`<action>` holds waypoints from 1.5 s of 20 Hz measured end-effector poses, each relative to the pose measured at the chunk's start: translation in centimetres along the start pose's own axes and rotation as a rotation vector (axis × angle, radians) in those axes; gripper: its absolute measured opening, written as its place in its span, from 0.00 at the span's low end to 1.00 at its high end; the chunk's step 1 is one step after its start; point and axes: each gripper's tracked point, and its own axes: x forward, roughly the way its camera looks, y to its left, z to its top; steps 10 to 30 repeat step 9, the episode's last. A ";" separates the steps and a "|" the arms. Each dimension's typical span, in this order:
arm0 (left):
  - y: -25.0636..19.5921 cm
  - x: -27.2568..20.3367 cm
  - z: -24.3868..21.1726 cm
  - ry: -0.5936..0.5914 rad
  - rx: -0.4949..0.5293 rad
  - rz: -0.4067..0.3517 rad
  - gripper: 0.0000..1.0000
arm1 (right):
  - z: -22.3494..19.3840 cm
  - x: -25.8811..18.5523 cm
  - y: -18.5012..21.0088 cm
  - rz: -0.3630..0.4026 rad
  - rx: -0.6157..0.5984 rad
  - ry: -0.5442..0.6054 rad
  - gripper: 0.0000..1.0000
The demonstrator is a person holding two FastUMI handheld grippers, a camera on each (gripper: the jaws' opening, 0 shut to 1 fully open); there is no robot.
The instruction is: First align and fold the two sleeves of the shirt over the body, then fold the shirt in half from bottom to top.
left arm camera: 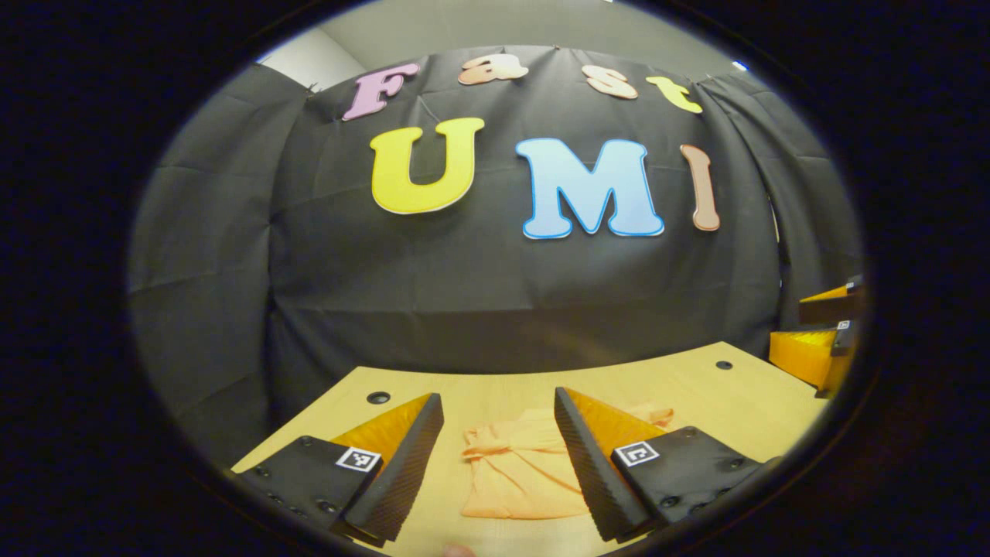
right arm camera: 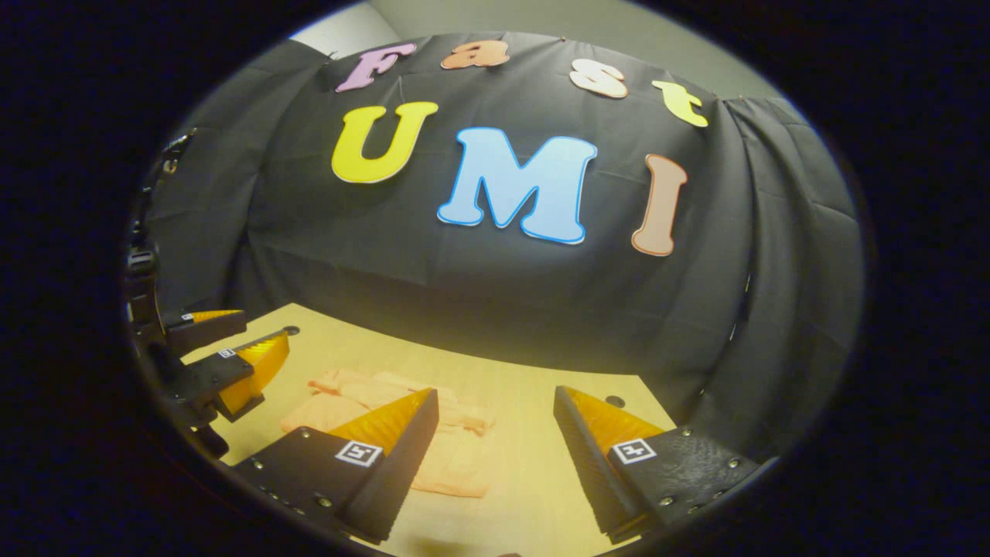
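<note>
A small peach-orange shirt [left arm camera: 520, 472] lies on the wooden table [left arm camera: 696, 387], its sleeves drawn in across the body. My left gripper [left arm camera: 499, 410] hovers above it, open, nothing between its fingers. In the right gripper view the same shirt [right arm camera: 456, 456] lies left of centre, partly hidden by my near finger. My right gripper [right arm camera: 495, 402] is open and empty, held above the table to the shirt's right. The left gripper [right arm camera: 232, 348] shows at the far left of that view, and the right gripper [left arm camera: 824, 340] at the right edge of the left gripper view.
The table's far edge [left arm camera: 541, 371] meets the black cloth wall. Small dark holes [left arm camera: 378, 397] [left arm camera: 723, 364] mark the table's far corners, and another hole [right arm camera: 615, 401] sits near my right gripper. Bare wood lies right of the shirt.
</note>
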 end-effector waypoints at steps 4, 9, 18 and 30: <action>-1.0 -4.3 1.5 -0.028 -0.004 0.036 0.96 | -0.2 -3.5 -1.9 0.013 -0.005 -0.026 0.93; -2.4 -8.9 2.9 -0.053 -0.028 0.065 0.96 | -1.0 -7.3 -4.6 0.010 0.033 -0.033 0.92; -2.4 -8.9 2.9 -0.053 -0.028 0.065 0.96 | -1.0 -7.3 -4.6 0.010 0.033 -0.033 0.92; -2.4 -8.9 2.9 -0.053 -0.028 0.065 0.96 | -1.0 -7.3 -4.6 0.010 0.033 -0.033 0.92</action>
